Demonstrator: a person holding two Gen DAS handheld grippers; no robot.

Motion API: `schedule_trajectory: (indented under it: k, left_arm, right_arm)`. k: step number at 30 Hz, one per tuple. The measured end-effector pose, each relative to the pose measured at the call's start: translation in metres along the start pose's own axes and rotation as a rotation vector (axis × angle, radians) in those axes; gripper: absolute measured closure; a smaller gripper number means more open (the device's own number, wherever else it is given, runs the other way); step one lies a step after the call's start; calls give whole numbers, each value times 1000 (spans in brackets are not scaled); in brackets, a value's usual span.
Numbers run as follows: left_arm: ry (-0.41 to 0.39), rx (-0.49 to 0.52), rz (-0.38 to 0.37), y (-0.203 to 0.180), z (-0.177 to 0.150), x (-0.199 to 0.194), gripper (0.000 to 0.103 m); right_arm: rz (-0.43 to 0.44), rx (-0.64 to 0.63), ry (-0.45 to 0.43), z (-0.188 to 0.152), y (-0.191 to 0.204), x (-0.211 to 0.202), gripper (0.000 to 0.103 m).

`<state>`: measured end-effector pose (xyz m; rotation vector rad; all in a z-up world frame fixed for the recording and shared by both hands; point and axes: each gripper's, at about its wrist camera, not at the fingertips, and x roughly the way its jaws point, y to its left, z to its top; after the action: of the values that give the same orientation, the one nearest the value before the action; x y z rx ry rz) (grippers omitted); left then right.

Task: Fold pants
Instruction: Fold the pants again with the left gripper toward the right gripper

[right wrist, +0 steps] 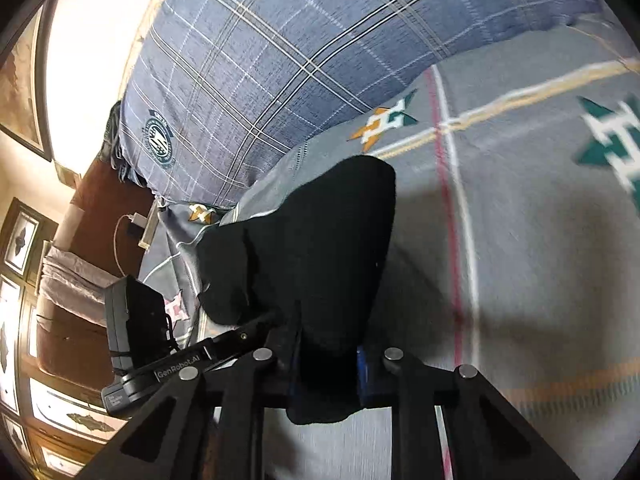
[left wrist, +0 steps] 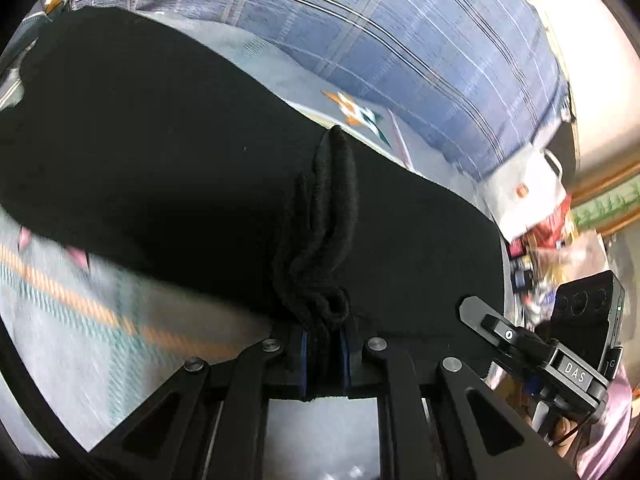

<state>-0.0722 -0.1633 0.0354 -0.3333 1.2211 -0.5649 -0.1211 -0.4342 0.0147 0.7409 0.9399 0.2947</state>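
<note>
The black pants hang lifted over the grey patterned bed sheet. My left gripper is shut on a bunched fold of their edge, the cloth squeezed between the blue pads. In the right wrist view the same pants rise in a dark hump, and my right gripper is shut on a thick wad of that cloth. The right gripper's body shows at the lower right of the left wrist view. The left gripper's body shows at the lower left of the right wrist view.
A blue plaid blanket lies bunched at the far side of the bed. A white bag and mixed clutter sit past the bed's edge. Wooden furniture with a cable stands beyond the bed.
</note>
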Motion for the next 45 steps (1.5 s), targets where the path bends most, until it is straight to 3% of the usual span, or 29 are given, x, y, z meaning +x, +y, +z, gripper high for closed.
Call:
schedule_trajectory:
  k: [6,10,11,12,15,16,17,18,19,22,24,28,32,36,42,45]
  left_arm:
    - [96,87,-40,-73,-16,31,91]
    - [146,186,33,-123,-13,72,90]
    - [164,177,54,-122,-13,82,90]
    - [128,81,58,-119,-11,88,90]
    - [135,-1,-31,-104,-6,79,88]
    - [138,-15,-53,-99,-6,75,83]
    - [137,-22,-64,-93,-6,68,78]
    - [128,-28,-76,-86,-6,59,77]
    - [113,-30,-85,-77,-9,47,74]
    - [43,-30,-94,-53,-13,5,59]
    - [2,-26,-76,-34,-8,-14,59]
    - [-68,-116,-51,14,-2,-55,55]
    - [-119,-235,-33,56,5,-75,52]
    - [-137,-303,-22,85,2,-85,50]
    - [-134,-396,-80,118,8,-71,50]
    - [-178,-430,-147,135,7,-73,50]
  right_arm:
    - [-92,18,-59,-8,-28,-74,82]
    - [-214,51,-77,13,-60,-103,82]
    - [-227,60,-78,17,-67,-102,82]
    - [-239,68,-65,21,-77,-95,81]
    - [-306,106,-19,30,-89,-81,75]
    - [-313,93,-17,32,-87,-79,71]
    - [-331,88,2,33,-87,-77,66]
    - [-361,85,26,33,-86,-76,51]
    - [-374,71,25,32,-81,-77,44]
    - [-401,-9,-45,24,-56,-97,41]
    - [-433,-58,-97,20,-39,-113,39]
    - [-336,-126,-156,12,-3,-128,38]
    - [-229,-137,-142,15,30,-93,38]
    - [-164,-189,-69,14,63,-44,38]
    - [-127,-374,74,-1,119,34,38]
    - [-184,-500,146,-6,145,74,38]
